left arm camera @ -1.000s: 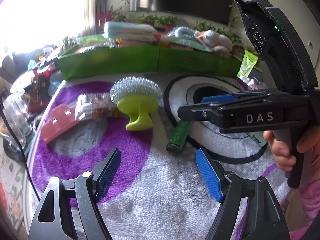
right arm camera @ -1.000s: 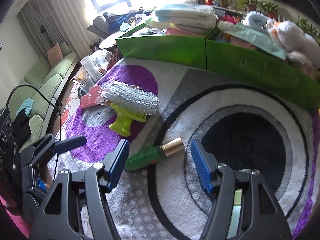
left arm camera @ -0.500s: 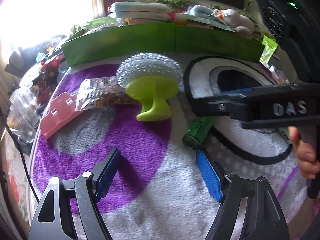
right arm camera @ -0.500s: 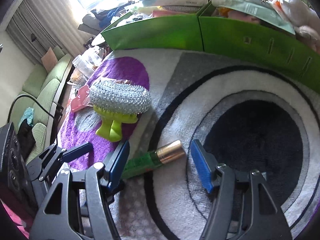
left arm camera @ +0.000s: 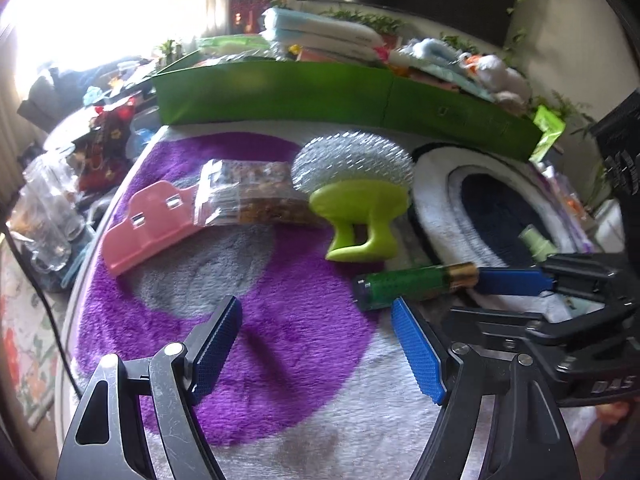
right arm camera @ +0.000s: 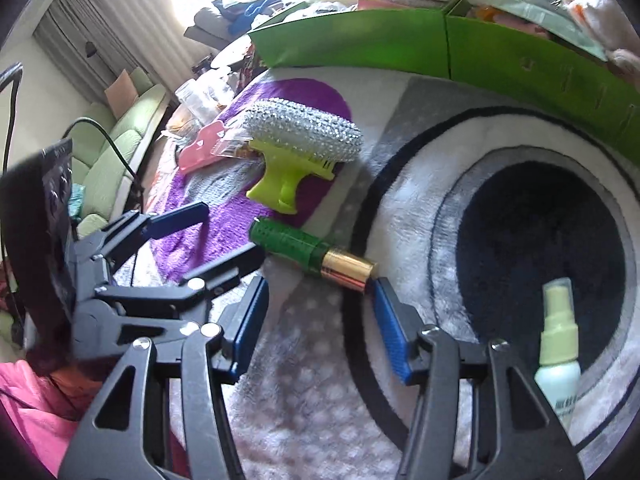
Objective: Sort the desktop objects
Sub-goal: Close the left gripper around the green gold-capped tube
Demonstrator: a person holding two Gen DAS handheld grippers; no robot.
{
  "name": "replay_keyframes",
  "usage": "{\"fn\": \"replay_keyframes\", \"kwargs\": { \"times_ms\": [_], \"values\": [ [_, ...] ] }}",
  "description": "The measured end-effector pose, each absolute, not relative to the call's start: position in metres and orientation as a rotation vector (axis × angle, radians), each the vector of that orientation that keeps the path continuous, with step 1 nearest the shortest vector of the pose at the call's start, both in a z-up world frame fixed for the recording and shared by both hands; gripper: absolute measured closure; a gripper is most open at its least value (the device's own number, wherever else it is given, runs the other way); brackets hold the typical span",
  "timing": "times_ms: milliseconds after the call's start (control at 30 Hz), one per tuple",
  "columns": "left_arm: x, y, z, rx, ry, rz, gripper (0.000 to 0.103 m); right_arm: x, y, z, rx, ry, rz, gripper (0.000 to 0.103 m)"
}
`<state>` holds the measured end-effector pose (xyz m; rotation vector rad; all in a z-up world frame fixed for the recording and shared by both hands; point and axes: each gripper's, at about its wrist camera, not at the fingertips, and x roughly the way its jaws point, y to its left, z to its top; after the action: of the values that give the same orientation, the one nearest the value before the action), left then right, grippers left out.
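Rug (left arm camera: pixel 280 344): fluffy, purple and grey patches, white with dark rings toward 3 o'clock; covers the tabletop.
Sofa (right arm camera: pixel 116 152): pale green, at 9 o'clock in the right wrist view, well apart from the table.
Curtains (right arm camera: pixel 104 36): striped beige, at 10 o'clock beside a bright window.
Potted plants (left arm camera: pixel 372 22): along the far wall at 12 o'clock.
Black cable (right arm camera: pixel 116 148): arcs in front of the sofa.
Clear glassware (left arm camera: pixel 44 216): off the rug's edge at 9 o'clock; blurred.
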<state>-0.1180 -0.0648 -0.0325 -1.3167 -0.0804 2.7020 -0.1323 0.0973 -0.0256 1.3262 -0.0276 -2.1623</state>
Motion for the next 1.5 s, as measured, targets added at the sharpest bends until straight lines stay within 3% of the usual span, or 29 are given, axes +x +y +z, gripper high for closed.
{"fn": "replay_keyframes", "kwargs": {
  "times_ms": [200,333,567,767,1500],
  "values": [
    [-0.124,-0.069,-0.033,-1.32,-0.188,2.632,0.025,-0.132,0.108,-0.027,1.313,-0.127,-2.194,0.053],
    [-0.125,-0.065,-0.035,-1.319,-0.186,2.614,0.036,-0.133,0.117,-0.026,1.298,-0.184,-2.201,0.07],
    [-0.13,-0.058,-0.035,-1.302,-0.198,2.546,0.054,-0.132,0.12,-0.027,1.299,-0.202,-2.2,0.07],
    [-0.134,-0.049,-0.035,-1.278,-0.171,2.522,0.06,-0.13,0.121,-0.026,1.292,-0.173,-2.215,0.07],
    [-0.122,-0.043,-0.024,-1.271,-0.084,2.537,0.062,-0.126,0.115,-0.015,1.277,-0.134,-2.25,0.076]
  ]
}}
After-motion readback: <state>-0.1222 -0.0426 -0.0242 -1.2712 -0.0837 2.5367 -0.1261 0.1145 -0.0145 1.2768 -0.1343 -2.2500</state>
